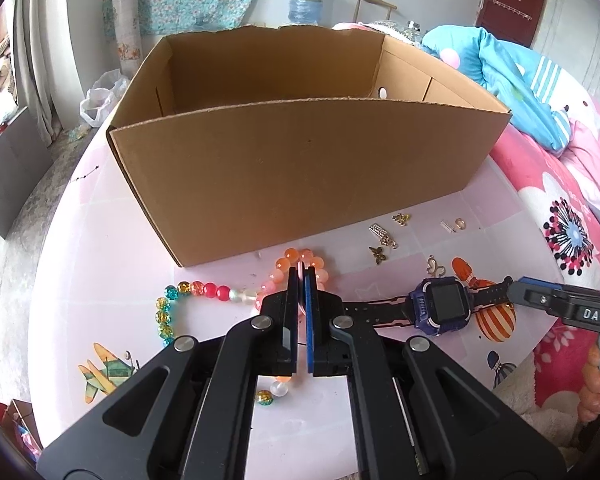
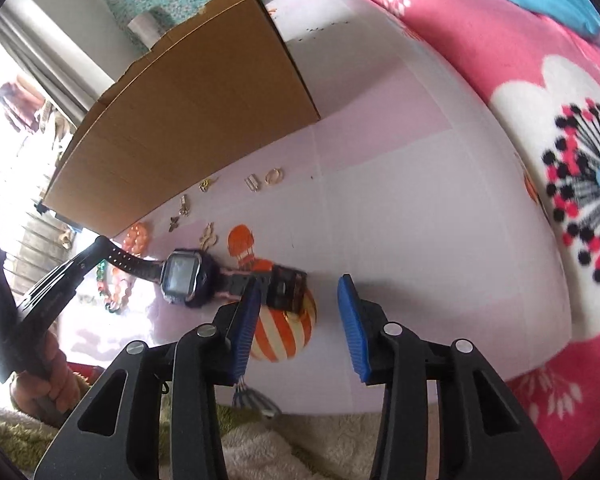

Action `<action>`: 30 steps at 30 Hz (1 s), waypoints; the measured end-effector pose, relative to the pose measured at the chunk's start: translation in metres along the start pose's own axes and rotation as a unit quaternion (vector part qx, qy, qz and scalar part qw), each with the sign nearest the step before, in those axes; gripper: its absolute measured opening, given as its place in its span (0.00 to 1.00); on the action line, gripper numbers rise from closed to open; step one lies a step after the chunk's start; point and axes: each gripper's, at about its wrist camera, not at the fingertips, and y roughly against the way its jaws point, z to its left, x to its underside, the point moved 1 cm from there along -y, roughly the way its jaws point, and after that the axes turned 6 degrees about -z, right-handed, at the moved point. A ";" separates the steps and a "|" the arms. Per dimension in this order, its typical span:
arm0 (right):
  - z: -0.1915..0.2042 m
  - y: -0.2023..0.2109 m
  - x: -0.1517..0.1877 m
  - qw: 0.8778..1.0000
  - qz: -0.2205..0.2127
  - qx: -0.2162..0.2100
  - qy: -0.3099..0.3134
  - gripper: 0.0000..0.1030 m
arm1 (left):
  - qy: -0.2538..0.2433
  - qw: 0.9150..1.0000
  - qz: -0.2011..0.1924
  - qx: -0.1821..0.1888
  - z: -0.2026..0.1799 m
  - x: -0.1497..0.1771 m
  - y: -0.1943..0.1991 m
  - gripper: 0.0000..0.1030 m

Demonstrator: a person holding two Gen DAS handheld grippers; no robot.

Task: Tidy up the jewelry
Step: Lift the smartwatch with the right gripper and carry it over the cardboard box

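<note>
Beaded bracelet (image 1: 236, 294) lies on the worktop (image 1: 112, 248) before the cardboard box (image 1: 300, 160), left gripper (image 1: 303, 276) fingers clamped on its beads. Likely light, floppy, slippery. Right gripper (image 2: 300, 312) fingers stand apart around the watch (image 2: 184, 280) strap end, the flattest hold.

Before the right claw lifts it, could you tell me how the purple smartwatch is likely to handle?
The purple smartwatch with black perforated straps probably droops: its straps look soft and lie flat on the pale pink table. The chunky case likely makes it middle-heavy. It should not roll. The right claw stands open at one strap end.
</note>
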 end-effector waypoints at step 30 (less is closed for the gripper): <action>-0.021 0.012 -0.029 0.980 -0.003 -0.147 -0.132 0.04 | 0.033 0.999 -0.026 0.033 0.005 -0.007 0.013 0.02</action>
